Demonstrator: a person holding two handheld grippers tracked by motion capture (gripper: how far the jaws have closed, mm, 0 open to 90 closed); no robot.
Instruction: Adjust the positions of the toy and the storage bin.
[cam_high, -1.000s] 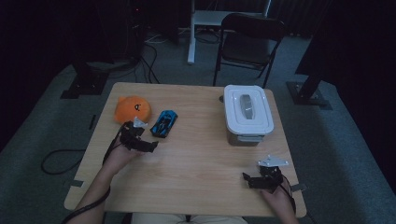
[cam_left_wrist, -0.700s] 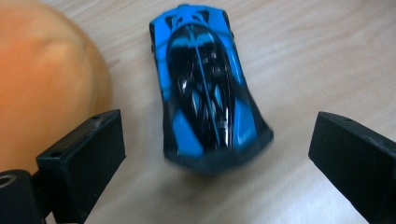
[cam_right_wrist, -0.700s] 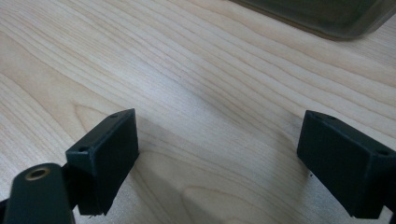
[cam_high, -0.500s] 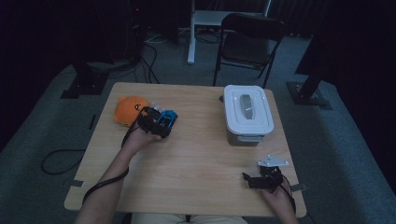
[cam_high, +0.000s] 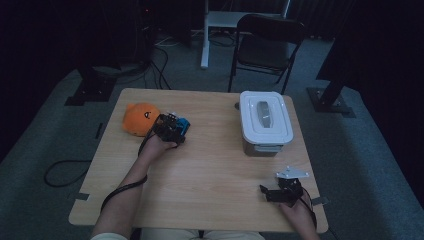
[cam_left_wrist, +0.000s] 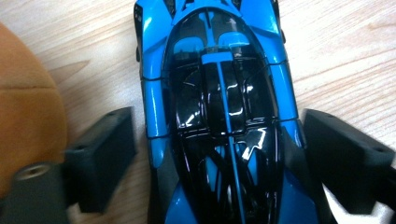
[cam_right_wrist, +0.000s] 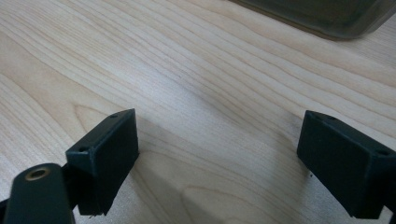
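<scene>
The left gripper (cam_left_wrist: 219, 154) straddles the blue toy car (cam_left_wrist: 219, 93) on the desk (cam_high: 210, 165), its fingers closing in, not yet gripping; the right gripper (cam_right_wrist: 219, 158) rests with fingers spread.

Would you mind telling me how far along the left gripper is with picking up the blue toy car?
Done: the left gripper straddles the blue toy car, beside the orange plush. In hand: its jaws have just been closing, but a gap shows at the left one, so no grip yet. Left: gripping and lifting; the car sits on the table, the white lidded box is closed, and the right gripper rests open.
</scene>
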